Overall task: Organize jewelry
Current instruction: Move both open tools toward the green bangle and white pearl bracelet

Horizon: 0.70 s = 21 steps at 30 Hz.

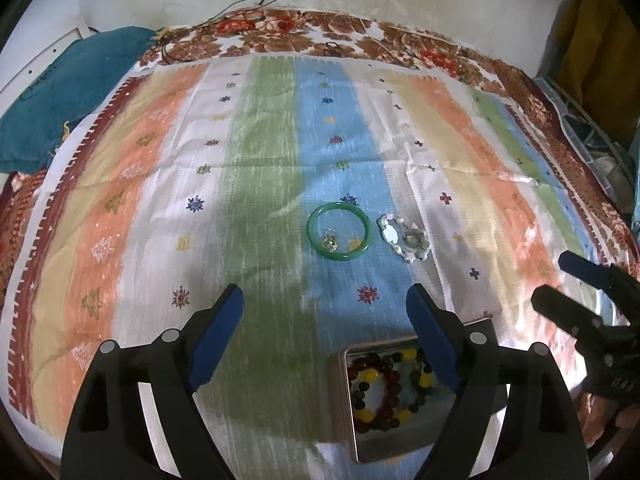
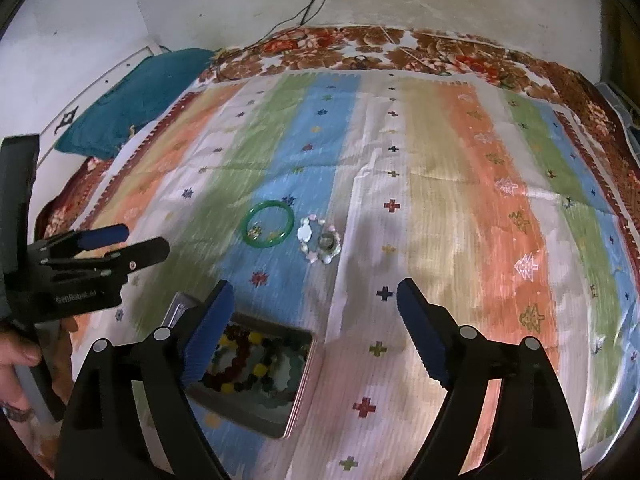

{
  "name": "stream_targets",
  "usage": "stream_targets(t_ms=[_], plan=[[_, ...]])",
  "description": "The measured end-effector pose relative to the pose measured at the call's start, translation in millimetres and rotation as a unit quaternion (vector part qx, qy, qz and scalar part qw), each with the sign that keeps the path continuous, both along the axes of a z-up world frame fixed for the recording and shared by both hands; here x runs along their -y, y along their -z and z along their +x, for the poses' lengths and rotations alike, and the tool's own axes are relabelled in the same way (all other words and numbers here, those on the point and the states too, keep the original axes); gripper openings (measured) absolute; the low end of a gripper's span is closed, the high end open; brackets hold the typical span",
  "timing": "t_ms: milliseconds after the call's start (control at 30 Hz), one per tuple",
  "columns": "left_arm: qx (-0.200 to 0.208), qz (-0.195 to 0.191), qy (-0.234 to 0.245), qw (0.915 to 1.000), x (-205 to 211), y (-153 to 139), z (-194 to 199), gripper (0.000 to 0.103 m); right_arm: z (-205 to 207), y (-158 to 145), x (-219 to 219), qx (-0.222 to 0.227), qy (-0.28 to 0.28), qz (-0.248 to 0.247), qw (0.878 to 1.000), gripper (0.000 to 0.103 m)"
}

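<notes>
Hovering above a striped cloth (image 1: 264, 160), the left gripper (image 1: 324, 312) has its blue-padded jaws spread wide with nothing between them but fabric. Straight ahead of the jaws, beyond the tips, a green bangle (image 1: 340, 231) lies flat on the blue stripe, and a small gold-coloured piece (image 1: 329, 241) sits inside its ring. Just to the right of the bangle, still ahead of the jaws, lies a pale bracelet of shell-like pieces (image 1: 404, 238), close to the bangle but apart from it. Below the right finger, and partly hidden by it, sits an open metal tin (image 1: 343, 396) with beaded bracelets (image 1: 384, 388) of dark red, yellow and green beads inside.

The right gripper (image 2: 316, 300) is likewise opened wide and holds nothing; only cloth shows between its fingers. In the right wrist view the same tin lies under and just inside its left finger, which covers part of the beads. The bangle and the pale bracelet lie ahead of the jaws, nearer the left finger's line than the right's. Off to the left of these jaws the other gripper shows from the side, held by a person's hand (image 2: 18, 356).
</notes>
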<state>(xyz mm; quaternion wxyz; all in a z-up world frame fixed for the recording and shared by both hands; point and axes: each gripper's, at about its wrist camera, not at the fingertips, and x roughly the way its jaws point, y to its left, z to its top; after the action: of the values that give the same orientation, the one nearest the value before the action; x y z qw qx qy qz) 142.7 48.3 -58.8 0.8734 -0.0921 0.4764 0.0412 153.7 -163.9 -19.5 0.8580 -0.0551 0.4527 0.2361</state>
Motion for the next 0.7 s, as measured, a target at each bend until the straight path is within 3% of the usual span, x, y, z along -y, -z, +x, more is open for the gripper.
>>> stream_targets(t_ms=[267, 700], plan=[[-0.006, 0.008, -0.024, 0.9997, -11.2, 8.9, 13.8, 0.083, 19.7, 12.4, -3.8, -0.018, 0.001, -0.006, 1.000, 0.084], [0.001, 0.021, -0.009, 0.9997, -3.5, 11.0, 29.7, 0.084, 35.9, 26.5, -14.3, -0.021, -0.004, -0.027, 0.999, 0.084]])
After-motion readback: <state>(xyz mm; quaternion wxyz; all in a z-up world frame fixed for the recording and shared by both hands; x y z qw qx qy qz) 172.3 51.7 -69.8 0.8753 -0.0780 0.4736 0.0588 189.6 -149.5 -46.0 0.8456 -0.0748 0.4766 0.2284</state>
